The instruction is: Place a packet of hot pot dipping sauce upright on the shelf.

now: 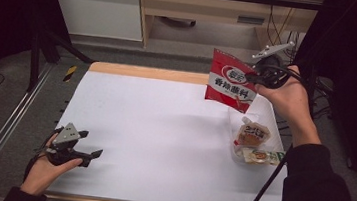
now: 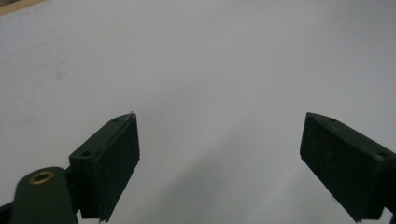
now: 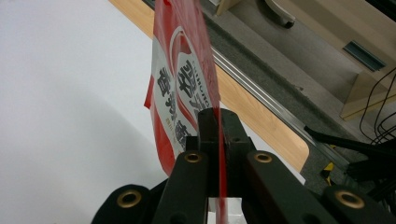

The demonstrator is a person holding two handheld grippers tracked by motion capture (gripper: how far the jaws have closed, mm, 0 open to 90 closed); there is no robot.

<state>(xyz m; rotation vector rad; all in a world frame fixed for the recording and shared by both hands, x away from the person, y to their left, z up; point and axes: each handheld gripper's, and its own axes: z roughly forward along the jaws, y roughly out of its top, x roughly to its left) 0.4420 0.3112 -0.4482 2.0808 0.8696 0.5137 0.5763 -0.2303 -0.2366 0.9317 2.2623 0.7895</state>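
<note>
The high view looks forward and down from above the near edge, taking in the whole white table [image 1: 162,139] and the floor beyond. The left gripper view sits low and close over the table's near left, facing along its spread jaws across bare white surface. The right gripper view looks from the far right, close behind its jaws, at the red sachet [image 3: 187,88]; both share the white tabletop with the high view.

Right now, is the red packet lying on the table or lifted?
Lifted: the right claw pinches the red packet by its edge, above the table.
</note>
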